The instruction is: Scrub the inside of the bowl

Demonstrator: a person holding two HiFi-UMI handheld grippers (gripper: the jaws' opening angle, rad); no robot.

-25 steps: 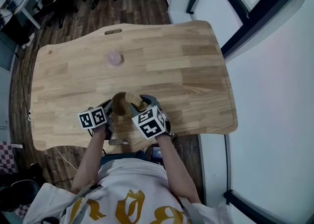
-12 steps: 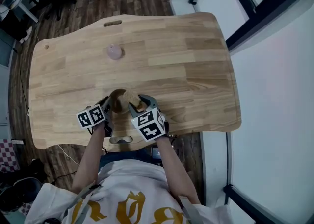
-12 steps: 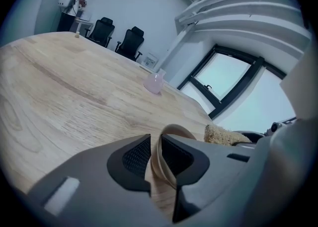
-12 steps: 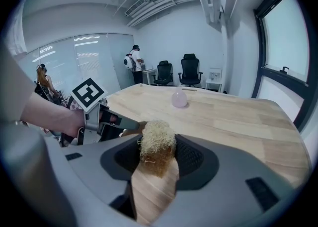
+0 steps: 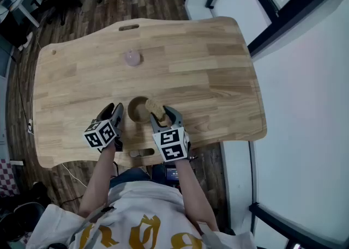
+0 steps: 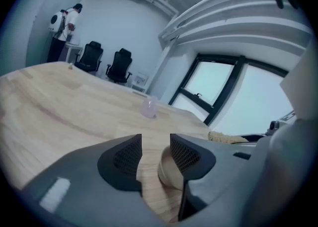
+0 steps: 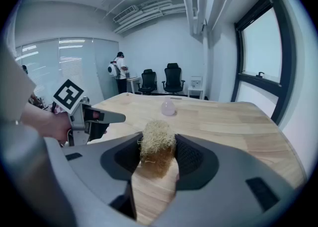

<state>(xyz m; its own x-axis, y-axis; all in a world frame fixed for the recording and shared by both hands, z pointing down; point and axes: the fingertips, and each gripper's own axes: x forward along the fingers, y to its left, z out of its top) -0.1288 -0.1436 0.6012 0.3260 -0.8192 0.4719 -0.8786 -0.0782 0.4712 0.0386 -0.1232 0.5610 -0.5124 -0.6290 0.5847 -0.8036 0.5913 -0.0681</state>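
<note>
One light wooden table [image 5: 207, 68] bears one small round wooden bowl [image 5: 136, 109], one tan fibrous scrubbing pad [image 5: 156, 108] and one pale pink translucent object [image 5: 132, 58]; two grippers, left gripper [image 5: 113, 113] and right gripper [image 5: 163, 117]; two black office chairs [image 7: 172, 82]; one distant person [image 7: 119, 68]

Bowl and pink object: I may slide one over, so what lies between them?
In the head view, only bare table lies between the bowl and the pink object.
</note>
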